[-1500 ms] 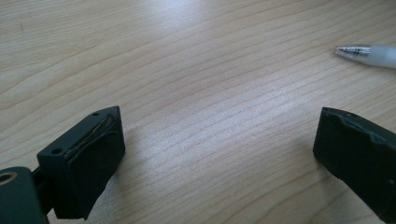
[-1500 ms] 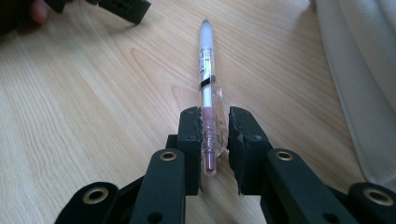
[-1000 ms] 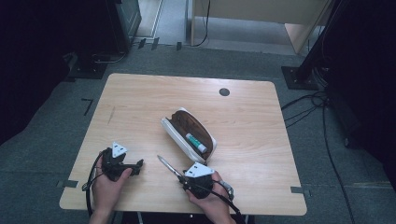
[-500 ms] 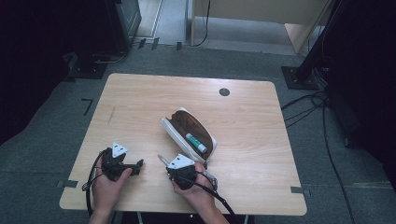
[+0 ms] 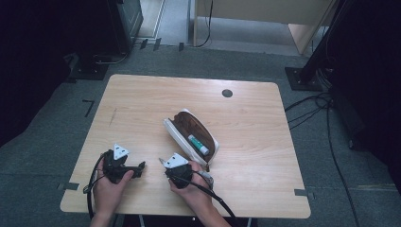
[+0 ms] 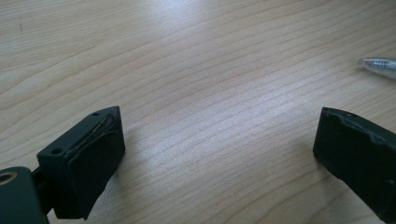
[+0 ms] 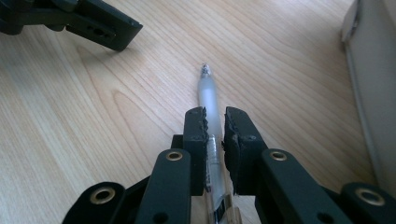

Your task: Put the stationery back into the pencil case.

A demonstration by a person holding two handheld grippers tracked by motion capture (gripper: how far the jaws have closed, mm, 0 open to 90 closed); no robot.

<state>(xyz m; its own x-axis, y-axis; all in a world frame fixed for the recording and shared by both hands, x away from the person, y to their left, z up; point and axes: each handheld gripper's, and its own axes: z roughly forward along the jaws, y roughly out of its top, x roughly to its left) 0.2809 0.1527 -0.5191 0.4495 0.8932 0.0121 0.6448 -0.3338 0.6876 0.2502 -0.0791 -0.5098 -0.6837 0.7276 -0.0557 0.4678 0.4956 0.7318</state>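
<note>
Our right tongs (image 7: 214, 122) are clamped on a clear pen (image 7: 208, 95), jaws closing in on it just now with the barrel between the pads; pen tip points ahead, low over the worktop (image 5: 142, 94), near its front edge about mid-width; in the high view the right tongs (image 5: 163, 163) sit just left of the pouch's near end. Our left tongs (image 6: 219, 154) stand wide open, nothing between the jaws, resting near the front-left corner (image 5: 140, 166).

Step in hand, as we judge it: carry the pen to the open pencil pouch (image 5: 176, 135) and drop it in. To do it well we keep the grip firm at mid-barrel so the pen doesn't swivel; lift it clear of the wood before turning; line the barrel up with the pouch's long opening; release only once the tip is inside the rim; the left tongs could steady the pouch wall if it flops.

Count: two tongs; one pen in grip; one pouch, lying mid-worktop slightly toward the front; one green-and-white marker (image 5: 198, 144) already inside it; one dark round grommet (image 5: 227, 93) near the far edge.
</note>
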